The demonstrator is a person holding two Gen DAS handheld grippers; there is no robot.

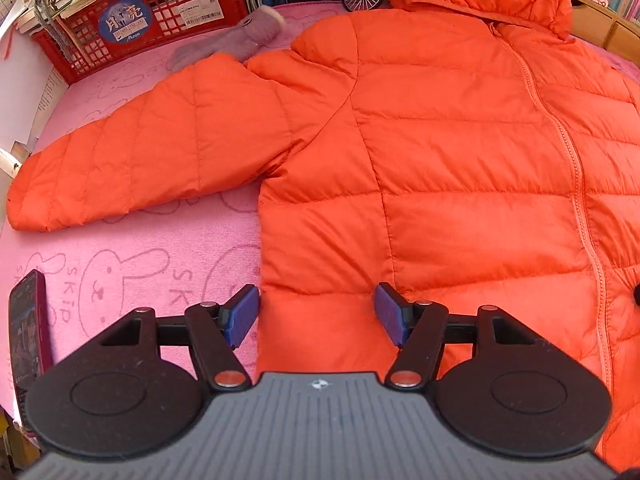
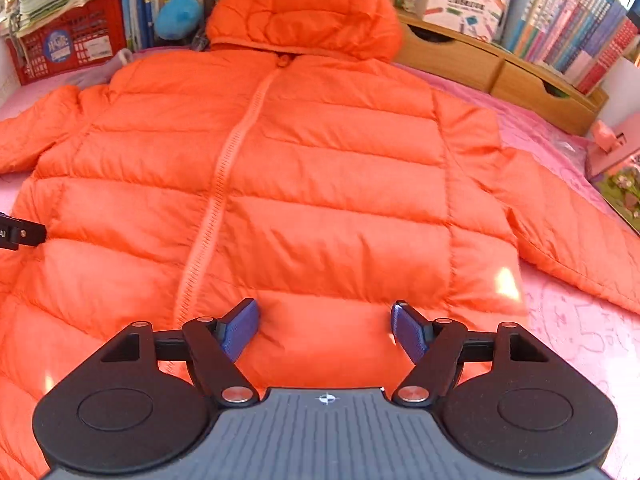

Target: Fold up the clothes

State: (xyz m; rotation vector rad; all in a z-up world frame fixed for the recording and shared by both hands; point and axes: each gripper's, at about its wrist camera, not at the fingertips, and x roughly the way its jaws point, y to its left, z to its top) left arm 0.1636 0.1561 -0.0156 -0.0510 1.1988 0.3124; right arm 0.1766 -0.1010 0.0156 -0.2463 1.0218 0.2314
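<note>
Pink towelling printed with rabbit outlines covers the bench (image 1: 168, 240), and over most of it we see the orange quilted jacket (image 1: 440, 160) lying flat, front up and zipped, its hood (image 2: 304, 12) toward the top of the frame against the shelves of books (image 2: 560, 28). One sleeve (image 1: 140, 152) stretches out to the left in the left wrist view; the other sleeve (image 2: 568, 224) runs down the right side of the right wrist view. A red plastic crate (image 1: 132, 28) stacked with papers sits in the upper left corner, with a grey plush toy (image 1: 236, 40) just beside it. A dark red phone (image 1: 30, 332) lies at the lower left edge. Our left claw (image 1: 316, 314) hangs over the jacket's lower left edge, its blue pads (image 1: 244, 314) apart and holding nothing. Our right claw (image 2: 326, 330) stands over the lower hem right of the zip (image 2: 216, 200), open as well, with only fabric below it.
</note>
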